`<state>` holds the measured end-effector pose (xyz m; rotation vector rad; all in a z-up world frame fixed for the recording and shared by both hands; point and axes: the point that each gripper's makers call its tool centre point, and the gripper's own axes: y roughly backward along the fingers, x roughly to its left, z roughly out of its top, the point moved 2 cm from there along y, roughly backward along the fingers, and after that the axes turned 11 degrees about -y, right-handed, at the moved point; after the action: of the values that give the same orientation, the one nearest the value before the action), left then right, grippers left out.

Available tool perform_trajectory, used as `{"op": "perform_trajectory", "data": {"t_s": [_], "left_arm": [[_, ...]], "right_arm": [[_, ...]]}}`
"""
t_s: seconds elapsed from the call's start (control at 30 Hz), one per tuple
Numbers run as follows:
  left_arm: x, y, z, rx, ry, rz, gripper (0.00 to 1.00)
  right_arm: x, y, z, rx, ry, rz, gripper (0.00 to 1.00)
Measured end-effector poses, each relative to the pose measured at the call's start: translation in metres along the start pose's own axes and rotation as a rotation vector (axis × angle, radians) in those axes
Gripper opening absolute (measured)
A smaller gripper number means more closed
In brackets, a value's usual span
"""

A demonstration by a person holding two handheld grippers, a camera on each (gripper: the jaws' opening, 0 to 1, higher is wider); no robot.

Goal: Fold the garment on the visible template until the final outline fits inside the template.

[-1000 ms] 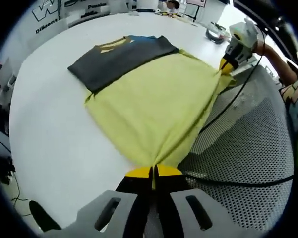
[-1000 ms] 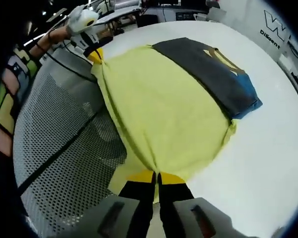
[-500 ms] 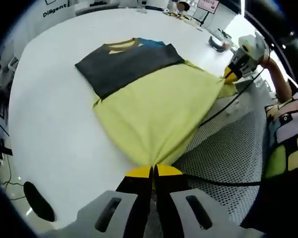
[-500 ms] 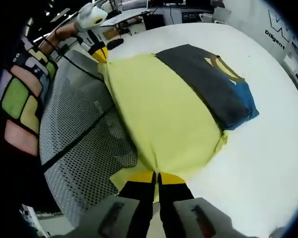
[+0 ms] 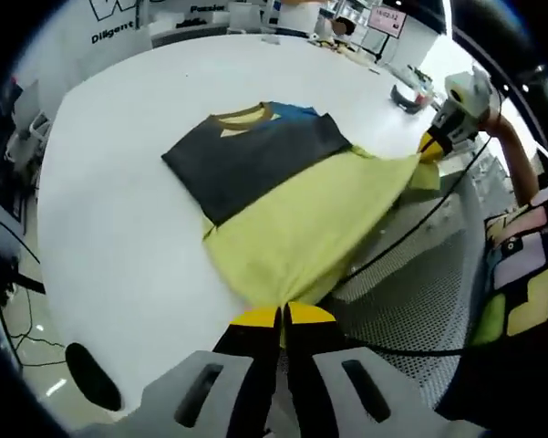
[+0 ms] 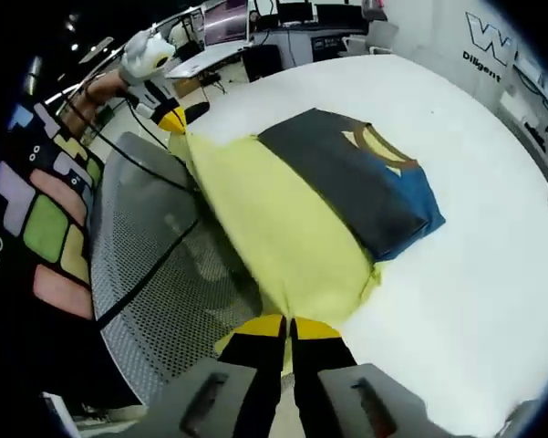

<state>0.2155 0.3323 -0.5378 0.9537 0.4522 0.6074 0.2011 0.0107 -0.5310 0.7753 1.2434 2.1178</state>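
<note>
Left claw (image 5: 283, 315) pinched tight on yellow shirt (image 5: 301, 233) corner, right claw (image 6: 287, 321) pinching another corner, dark part ahead on white counter (image 5: 118, 228)

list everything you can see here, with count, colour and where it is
shirt: 1, yellow lower part, dark grey upper part with a blue patch and tan collar; on the table, yellow end lifted by both tongs
table: 1, white; under the shirt
mesh panel: 1, grey perforated; at the table's near edge
cable: 1, black; running across the mesh panel
left tongs: 1, black with yellow tips; shut on one corner of the shirt's yellow hem
right tongs: 1, black with yellow tips; shut on the other hem corner
sleeve: 1, dark with coloured blocks; beside the mesh panel
</note>
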Motion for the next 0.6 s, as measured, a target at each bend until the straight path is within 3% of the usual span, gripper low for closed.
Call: {"op": "perform_trajectory", "data": {"t_s": [0.03, 0.07, 0.2, 0.3, 0.5, 0.6], "left_arm": [[0.003, 0.0, 0.002, -0.01, -0.001, 0.016, 0.0], [0.011, 0.0, 0.011, -0.059, -0.013, 0.067, 0.0], [0.015, -0.002, 0.018, -0.092, -0.025, 0.099, 0.0], [0.024, -0.005, 0.026, -0.125, -0.049, 0.162, 0.0], [0.036, -0.01, 0.039, -0.209, 0.023, 0.214, 0.0], [0.041, -0.012, 0.046, -0.227, 0.02, 0.235, 0.0]], "right_arm": [[-0.001, -0.001, 0.003, -0.004, -0.004, -0.007, 0.0], [-0.004, -0.001, 0.006, -0.015, -0.006, -0.031, 0.0], [-0.013, -0.003, 0.013, -0.043, -0.034, -0.096, 0.0], [-0.021, -0.004, 0.023, -0.1, -0.037, -0.156, 0.0], [-0.038, -0.014, 0.033, -0.164, -0.039, -0.216, 0.0], [-0.046, -0.015, 0.039, -0.196, -0.031, -0.241, 0.0]]}}
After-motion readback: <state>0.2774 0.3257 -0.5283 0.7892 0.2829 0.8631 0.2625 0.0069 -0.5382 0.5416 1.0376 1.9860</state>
